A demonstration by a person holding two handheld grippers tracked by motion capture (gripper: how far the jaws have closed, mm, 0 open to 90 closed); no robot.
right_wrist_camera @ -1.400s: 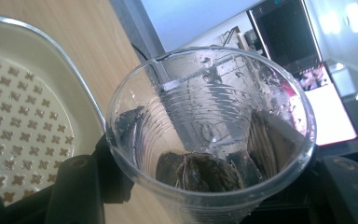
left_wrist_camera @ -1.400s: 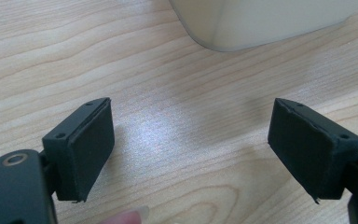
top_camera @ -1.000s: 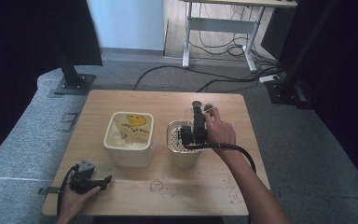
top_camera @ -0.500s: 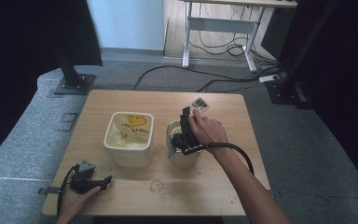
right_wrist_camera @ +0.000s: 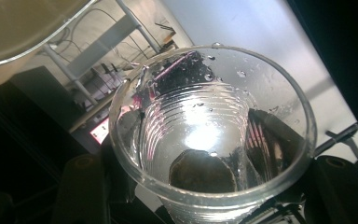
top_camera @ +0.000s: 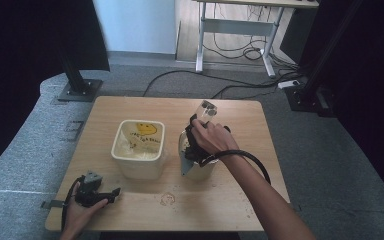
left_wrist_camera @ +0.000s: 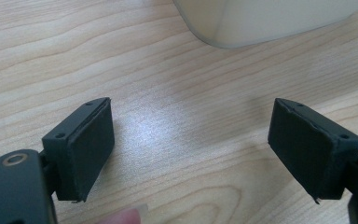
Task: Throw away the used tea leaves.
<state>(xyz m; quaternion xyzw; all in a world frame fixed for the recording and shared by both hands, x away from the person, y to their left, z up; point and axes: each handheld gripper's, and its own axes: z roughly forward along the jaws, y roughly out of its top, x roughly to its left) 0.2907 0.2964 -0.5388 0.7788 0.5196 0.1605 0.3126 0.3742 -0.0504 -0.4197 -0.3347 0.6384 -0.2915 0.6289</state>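
The table (top_camera: 130, 107) carries a cream tub (top_camera: 138, 148) with a yellow smiley bag inside, and just beside it a smaller round pot (top_camera: 200, 167). My right gripper (top_camera: 196, 145) has just been closing its fingers, and now they clench a clear plastic cup (right_wrist_camera: 213, 126) by its wall, tipped over the pot so that its mouth faces down (I judge I am pouring out whatever it held, since only drops cling inside). My left gripper (left_wrist_camera: 191, 154) rests on the table near the front edge, fingers (left_wrist_camera: 81, 147) released with nothing between them, out of the pouring hand's way.
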